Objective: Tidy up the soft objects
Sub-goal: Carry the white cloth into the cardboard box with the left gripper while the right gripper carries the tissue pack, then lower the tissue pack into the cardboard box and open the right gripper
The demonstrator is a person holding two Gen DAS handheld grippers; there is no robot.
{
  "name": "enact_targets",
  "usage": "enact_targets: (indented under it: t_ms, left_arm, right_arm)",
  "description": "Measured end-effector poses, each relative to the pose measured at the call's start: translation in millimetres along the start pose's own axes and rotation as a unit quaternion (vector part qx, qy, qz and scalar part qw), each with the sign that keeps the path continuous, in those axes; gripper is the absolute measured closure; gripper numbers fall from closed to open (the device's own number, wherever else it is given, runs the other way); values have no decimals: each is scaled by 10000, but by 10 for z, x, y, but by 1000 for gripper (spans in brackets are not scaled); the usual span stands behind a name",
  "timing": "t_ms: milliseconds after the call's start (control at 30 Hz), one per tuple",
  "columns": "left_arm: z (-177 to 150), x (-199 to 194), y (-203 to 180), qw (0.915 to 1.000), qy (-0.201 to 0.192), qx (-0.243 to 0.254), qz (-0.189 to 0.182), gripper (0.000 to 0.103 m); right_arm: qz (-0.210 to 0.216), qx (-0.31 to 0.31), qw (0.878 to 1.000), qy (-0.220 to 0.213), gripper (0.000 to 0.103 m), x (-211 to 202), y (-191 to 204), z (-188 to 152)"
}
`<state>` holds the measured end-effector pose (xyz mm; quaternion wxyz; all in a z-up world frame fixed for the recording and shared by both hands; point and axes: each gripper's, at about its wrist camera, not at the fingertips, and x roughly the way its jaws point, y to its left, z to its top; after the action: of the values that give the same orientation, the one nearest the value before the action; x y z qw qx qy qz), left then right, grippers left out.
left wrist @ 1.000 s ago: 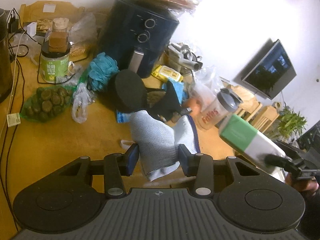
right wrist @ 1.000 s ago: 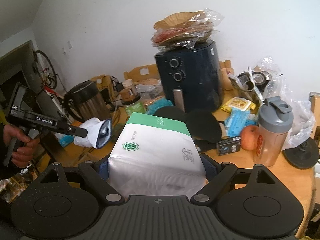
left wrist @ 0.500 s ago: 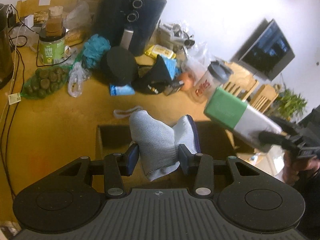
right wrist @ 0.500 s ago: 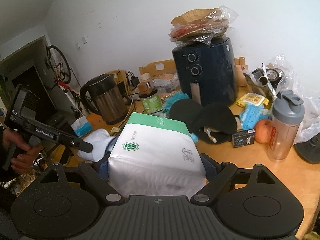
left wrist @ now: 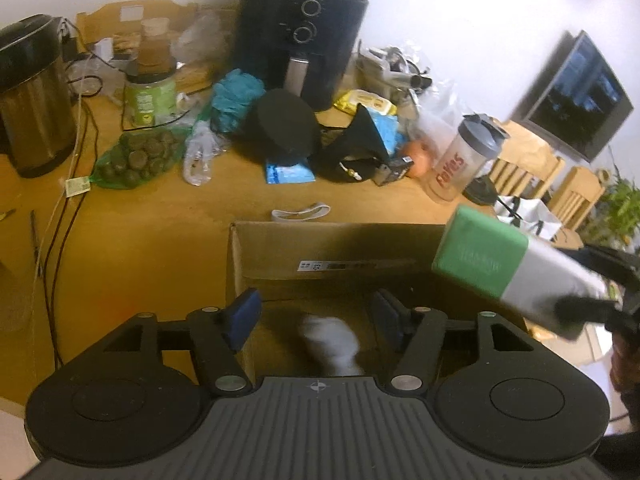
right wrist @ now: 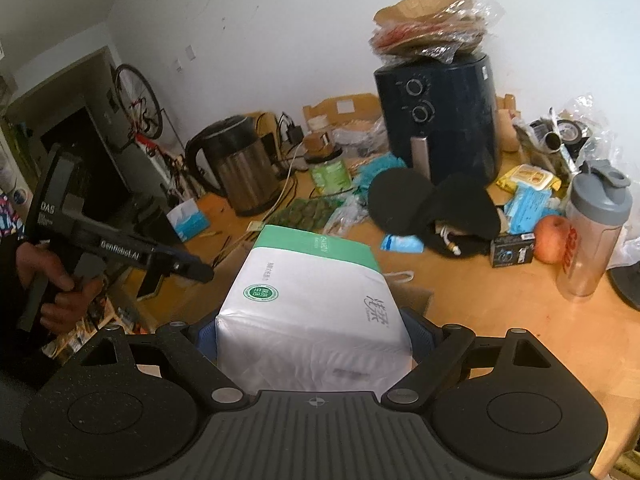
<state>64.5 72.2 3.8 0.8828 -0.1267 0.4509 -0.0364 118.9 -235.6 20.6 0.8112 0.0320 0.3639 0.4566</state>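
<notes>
Its jaws opening, the left gripper (left wrist: 316,314) has just dropped the grey cloth (left wrist: 334,344) into the cardboard box (left wrist: 280,248); the right gripper (right wrist: 314,332) grips the tissue pack (right wrist: 316,296), likely next.

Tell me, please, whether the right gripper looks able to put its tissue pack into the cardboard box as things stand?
Probably yes: the right gripper holds the tissue pack beside the open cardboard box, and only a blurred glove lies inside.

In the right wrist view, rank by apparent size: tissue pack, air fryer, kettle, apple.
1. tissue pack, though it sits closest to the camera, which inflates it
2. air fryer
3. kettle
4. apple, clearly the smallest
</notes>
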Motion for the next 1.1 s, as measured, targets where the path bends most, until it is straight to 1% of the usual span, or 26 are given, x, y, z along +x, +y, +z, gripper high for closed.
enact_targets:
  t_ms: [200, 300, 433, 533, 567, 667, 1100]
  left_arm:
    - [-39, -39, -15, 9996, -112, -223, 160, 41]
    - [-46, -65, -32, 9993, -158, -247, 245, 41]
    - [-46, -102, -58, 9991, -221, -237, 280, 41]
    - [-53, -138, -49, 9987, -264, -269, 333, 41]
    - [-54, -153, -44, 9985, -285, -294, 350, 41]
    - [-62, -189, -37, 9981, -324, -351, 396, 41]
    - [-35, -225, -61, 9971, -381, -365, 555, 40]
  right_arm:
    - [23, -202, 9994, 275, 14, 124, 83, -30]
    - [33, -308, 9988, 374, 14, 176, 121, -34]
    - [164, -421, 9984, 349, 14, 207, 150, 10]
    - [206, -596, 9978, 219, 14, 215, 192, 60]
    - [191, -631, 9976, 192, 12, 228, 198, 69]
    - [72, -607, 9979, 195, 0, 285, 182, 104]
    - [-474, -575, 9966, 350, 0, 338, 88, 76]
